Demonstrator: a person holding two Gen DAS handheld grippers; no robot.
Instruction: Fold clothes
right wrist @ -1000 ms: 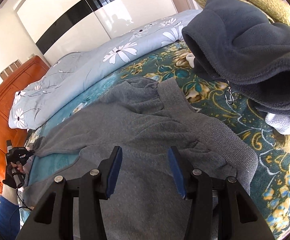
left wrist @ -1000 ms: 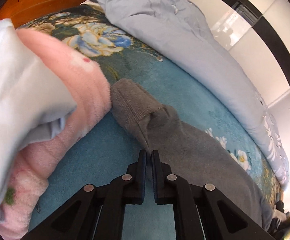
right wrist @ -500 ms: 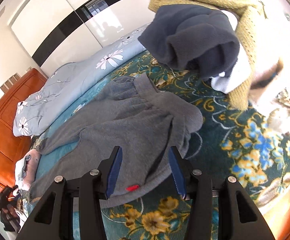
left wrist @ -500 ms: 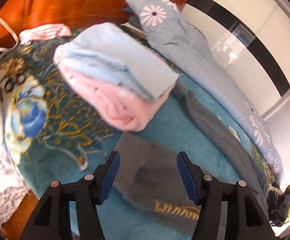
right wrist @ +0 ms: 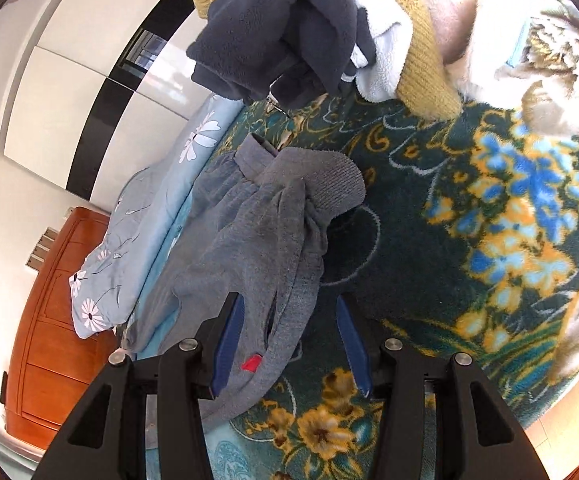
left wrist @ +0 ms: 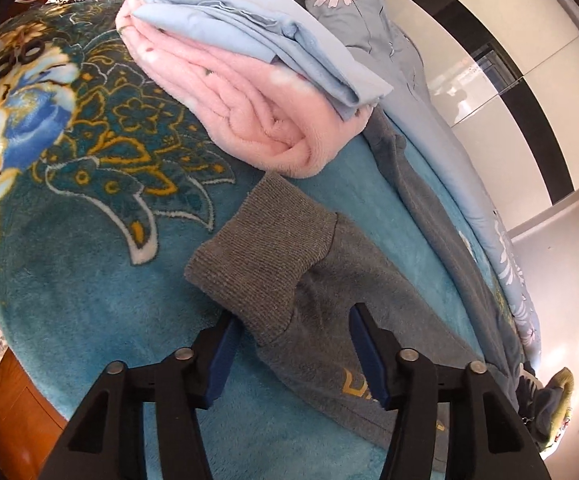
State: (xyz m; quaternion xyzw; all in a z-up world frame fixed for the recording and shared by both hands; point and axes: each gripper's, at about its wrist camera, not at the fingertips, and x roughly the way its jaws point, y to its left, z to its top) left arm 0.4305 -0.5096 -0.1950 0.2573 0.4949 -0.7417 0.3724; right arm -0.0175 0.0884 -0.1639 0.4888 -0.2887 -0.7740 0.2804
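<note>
Grey sweatpants [left wrist: 353, 292] lie spread on the teal flowered blanket [left wrist: 89, 272]. In the left wrist view my left gripper [left wrist: 295, 344] is open, its jaws either side of a ribbed leg cuff [left wrist: 261, 256], with gold lettering just beyond. In the right wrist view my right gripper [right wrist: 289, 340] is open over the waist end of the sweatpants [right wrist: 249, 248], near a small red tag [right wrist: 251, 363] and the ribbed waistband [right wrist: 329, 184]. Neither gripper holds cloth.
A folded pink fleece [left wrist: 249, 92] with a light blue garment [left wrist: 257, 28] on top lies beyond the cuff. A daisy-print duvet [left wrist: 389, 40] runs along the far side. A heap of dark, white and mustard clothes [right wrist: 309, 28] lies past the waistband. A wooden headboard [right wrist: 61, 320] stands at the left.
My left gripper opened, let go of the leg and pulled back to the near cuff. My right gripper drew back towards the bed's edge, still open.
</note>
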